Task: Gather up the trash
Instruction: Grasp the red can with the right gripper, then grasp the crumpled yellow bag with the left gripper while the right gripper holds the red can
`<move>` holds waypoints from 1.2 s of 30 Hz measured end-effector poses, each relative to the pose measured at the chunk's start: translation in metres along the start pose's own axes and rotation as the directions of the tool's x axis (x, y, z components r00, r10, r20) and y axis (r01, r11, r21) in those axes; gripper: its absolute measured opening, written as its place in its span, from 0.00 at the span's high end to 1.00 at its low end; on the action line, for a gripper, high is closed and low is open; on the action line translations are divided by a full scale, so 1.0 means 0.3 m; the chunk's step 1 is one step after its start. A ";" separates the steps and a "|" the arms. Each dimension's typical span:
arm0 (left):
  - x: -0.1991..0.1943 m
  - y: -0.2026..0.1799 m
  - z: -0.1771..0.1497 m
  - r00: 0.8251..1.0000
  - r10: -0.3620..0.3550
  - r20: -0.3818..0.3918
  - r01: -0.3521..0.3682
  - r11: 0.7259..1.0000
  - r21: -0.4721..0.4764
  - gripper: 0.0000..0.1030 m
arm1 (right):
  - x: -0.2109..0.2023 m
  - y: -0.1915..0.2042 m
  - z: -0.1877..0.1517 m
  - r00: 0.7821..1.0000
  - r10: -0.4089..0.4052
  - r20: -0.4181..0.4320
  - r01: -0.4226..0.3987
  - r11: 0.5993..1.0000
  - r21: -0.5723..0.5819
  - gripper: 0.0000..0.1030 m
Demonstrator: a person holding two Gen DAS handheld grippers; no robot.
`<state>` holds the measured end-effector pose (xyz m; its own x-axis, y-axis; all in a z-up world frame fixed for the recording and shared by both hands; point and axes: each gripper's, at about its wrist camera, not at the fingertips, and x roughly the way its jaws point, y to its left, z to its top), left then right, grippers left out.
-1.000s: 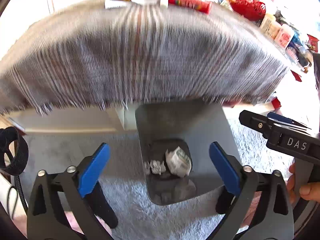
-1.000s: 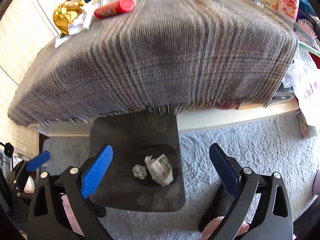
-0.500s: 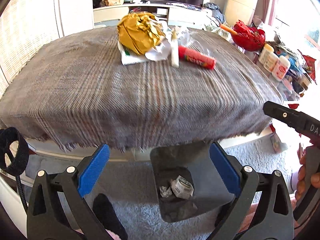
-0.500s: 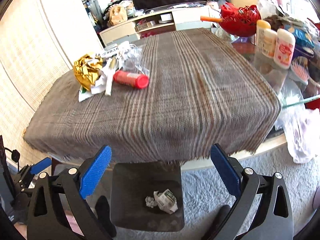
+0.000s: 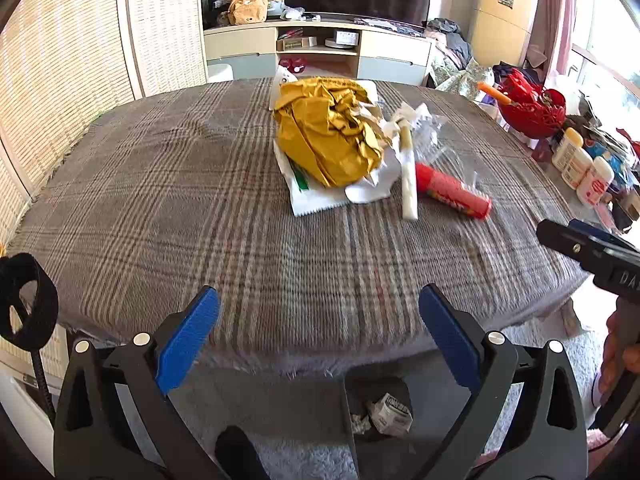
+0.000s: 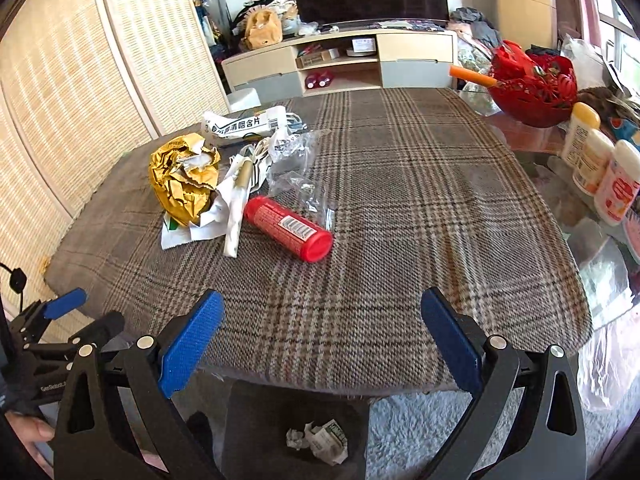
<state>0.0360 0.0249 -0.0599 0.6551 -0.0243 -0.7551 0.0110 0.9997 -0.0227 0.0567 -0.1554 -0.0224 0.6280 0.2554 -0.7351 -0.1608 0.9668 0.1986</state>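
- Left wrist view: the left gripper (image 5: 319, 334) hangs over the near edge of the plaid tablecloth (image 5: 200, 200), jaws spread wide with nothing between them. The trash sits mid-table: a crumpled yellow wrapper (image 5: 328, 132) on a white packet (image 5: 308, 196), a pale stick (image 5: 408, 176) just beside it, then a red tube (image 5: 452, 195) lying on its side. The dark bin (image 5: 376, 412) is on the floor below the table edge, with crumpled paper (image 5: 390, 414) inside. The other gripper pokes in at far right.
- Right wrist view: the right gripper (image 6: 322, 338) is also wide open and empty, over the near edge. Same pile sits left of centre, and clear plastic film (image 6: 298, 168) lies behind the tube. Some bottles (image 6: 600, 168) stand off to the right.
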 end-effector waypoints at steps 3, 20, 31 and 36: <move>0.033 -0.004 0.048 1.000 0.027 0.005 -0.027 1.000 0.011 0.08 | 0.057 0.021 0.025 0.999 0.033 -0.008 -0.034 0.999 -0.033 0.19; 0.145 0.049 0.303 0.999 0.036 0.023 -0.036 0.999 -0.007 0.08 | 0.266 0.126 0.146 0.996 0.077 -0.038 -0.084 0.967 -0.240 0.40; 0.229 0.035 0.354 1.000 0.015 0.013 -0.015 1.000 0.007 0.08 | 0.312 0.112 0.126 0.995 0.068 -0.072 -0.083 0.968 -0.235 0.60; 0.239 0.010 0.385 0.999 -0.007 0.038 0.006 1.000 0.014 0.08 | 0.290 0.098 0.123 0.987 0.095 -0.127 -0.122 0.967 -0.226 0.63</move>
<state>0.1702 0.0270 -0.0383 0.6834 -0.0310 -0.7294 0.0260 0.9995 -0.0181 0.1348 -0.1051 -0.0566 0.5083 0.3446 -0.7892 -0.4038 0.9048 0.1350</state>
